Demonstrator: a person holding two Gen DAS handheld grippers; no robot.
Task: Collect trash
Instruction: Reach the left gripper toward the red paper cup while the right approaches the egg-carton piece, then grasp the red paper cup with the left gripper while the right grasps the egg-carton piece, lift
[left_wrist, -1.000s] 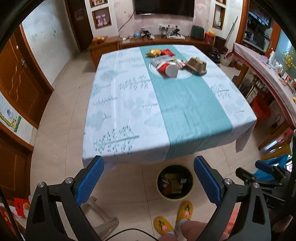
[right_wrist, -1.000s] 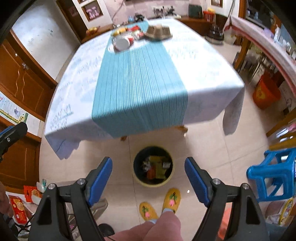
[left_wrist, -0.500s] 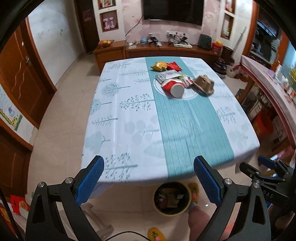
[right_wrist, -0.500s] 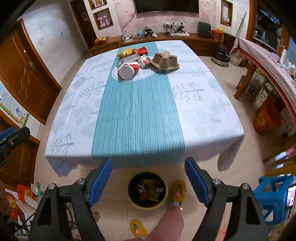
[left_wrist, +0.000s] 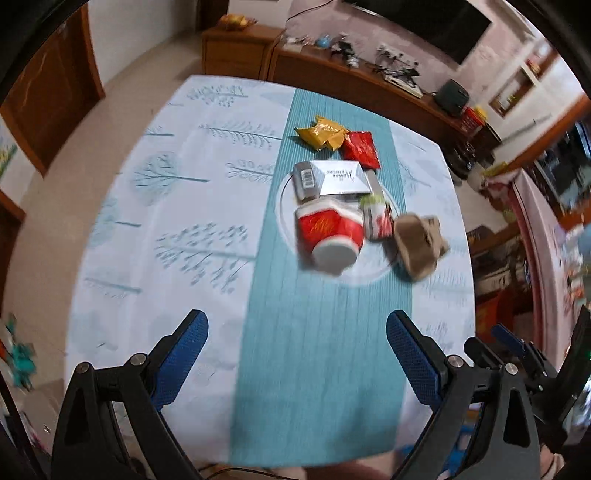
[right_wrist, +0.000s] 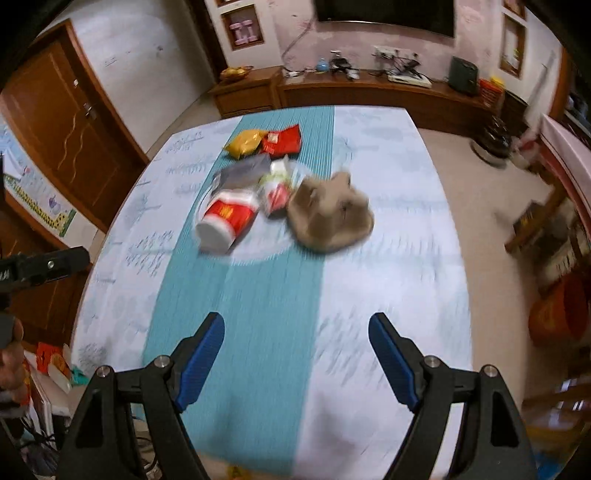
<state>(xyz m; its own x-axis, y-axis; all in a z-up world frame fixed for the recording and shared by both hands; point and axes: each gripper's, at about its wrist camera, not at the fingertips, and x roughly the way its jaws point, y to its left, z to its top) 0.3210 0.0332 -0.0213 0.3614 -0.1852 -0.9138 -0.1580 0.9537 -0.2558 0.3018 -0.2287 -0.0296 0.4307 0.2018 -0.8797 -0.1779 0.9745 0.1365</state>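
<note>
Both tools spread, empty: left tool (left_wrist: 297, 343), right tool (right_wrist: 297, 343) | red paper cup (left_wrist: 328, 234) lies at twelve o'clock on table (left_wrist: 155, 206) | straddle its sides, squeeze gently.

A table (left_wrist: 155, 229) carries the things. It is covered by a white cloth with a tree print and a teal stripe (left_wrist: 317, 350) down its middle. On the stripe lie a yellow wrapper (left_wrist: 321, 133) and a red wrapper (left_wrist: 362, 147) side by side, then a flat grey box (left_wrist: 332, 177). Nearer lie a red paper cup (left_wrist: 328, 234) on its side, a small carton (left_wrist: 376, 218) and a brown cardboard cup holder (left_wrist: 419, 245).
</note>
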